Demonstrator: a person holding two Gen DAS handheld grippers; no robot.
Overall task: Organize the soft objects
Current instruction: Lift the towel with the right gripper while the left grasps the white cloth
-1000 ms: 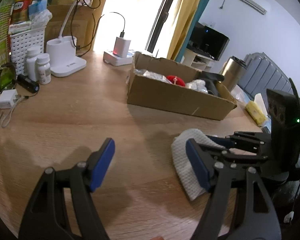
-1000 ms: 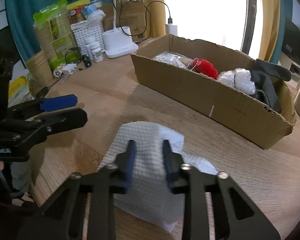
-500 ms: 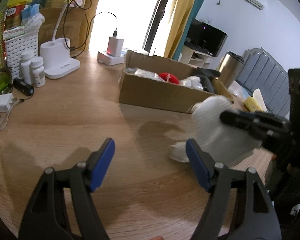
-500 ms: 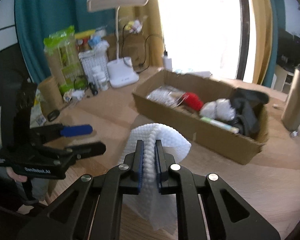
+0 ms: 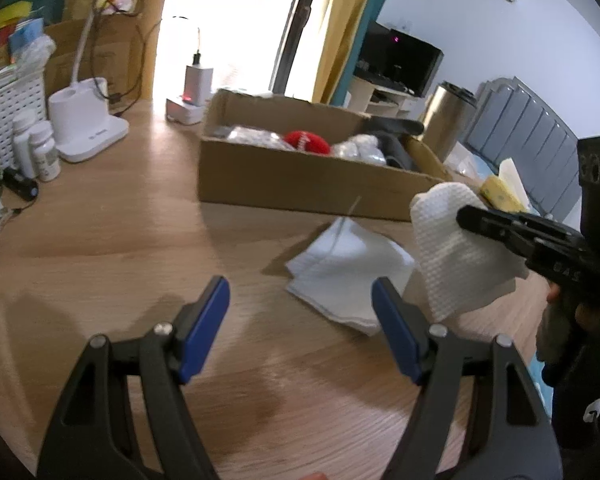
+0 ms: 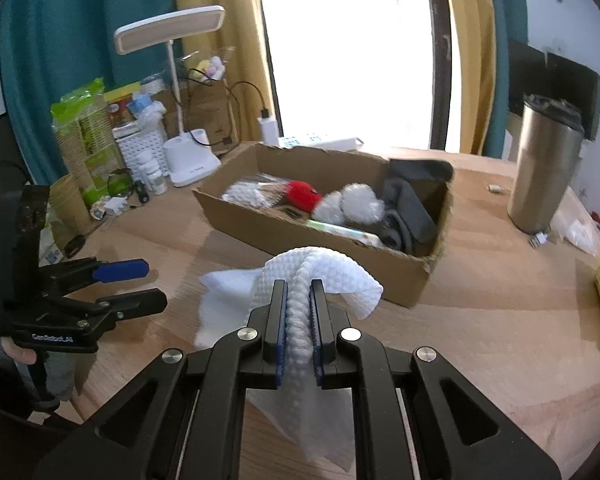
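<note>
Clamping a white textured cloth (image 6: 300, 280), the right gripper (image 6: 299, 320) should clear the cardboard box (image 6: 300, 236) rim; left gripper (image 5: 300, 320) gapes wide, empty

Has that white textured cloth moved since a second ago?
Yes. The white cloth, flat on the table then, hangs lifted in the right gripper, nearer the cardboard box.

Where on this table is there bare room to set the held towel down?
Bare wood lies between the left gripper and the cardboard box, and between the box and the steel tumbler. The lamp base corner is crowded; another sheet lies before the box.
</note>
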